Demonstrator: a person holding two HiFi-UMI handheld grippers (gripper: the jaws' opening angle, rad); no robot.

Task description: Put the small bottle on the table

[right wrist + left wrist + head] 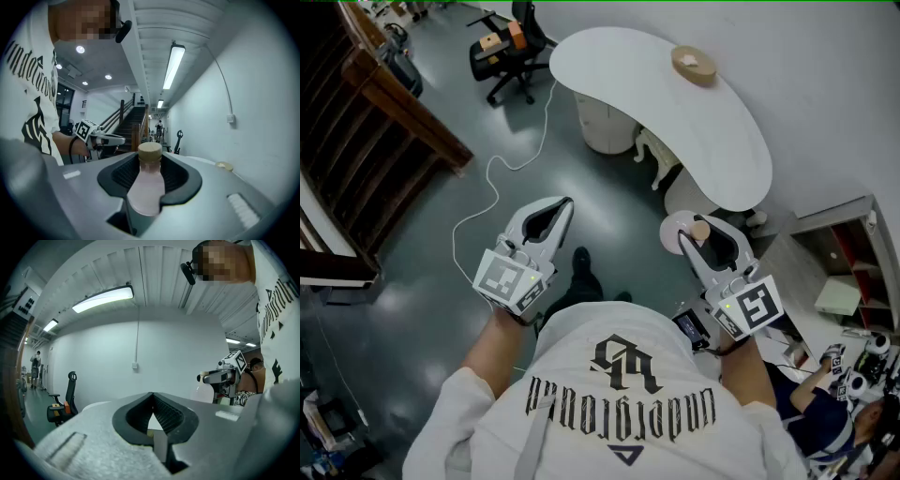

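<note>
1. My right gripper (150,161) is clamped on the small bottle (146,187), cap toward the jaw tips, held off the floor.
2. My left gripper (152,397): jaws pressed together.
3. The white table (675,103) lies ahead, apart from the bottle.

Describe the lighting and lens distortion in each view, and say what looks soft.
Head view: even, soft light, no glare on the white curved table, mild wide-angle bend. Left gripper view: fisheye with dark corners; the long ceiling strip lamp glares bright. Right gripper view: same fisheye; the small pale-pink bottle with a tan cap, close between the jaws, looks slightly soft.
</note>
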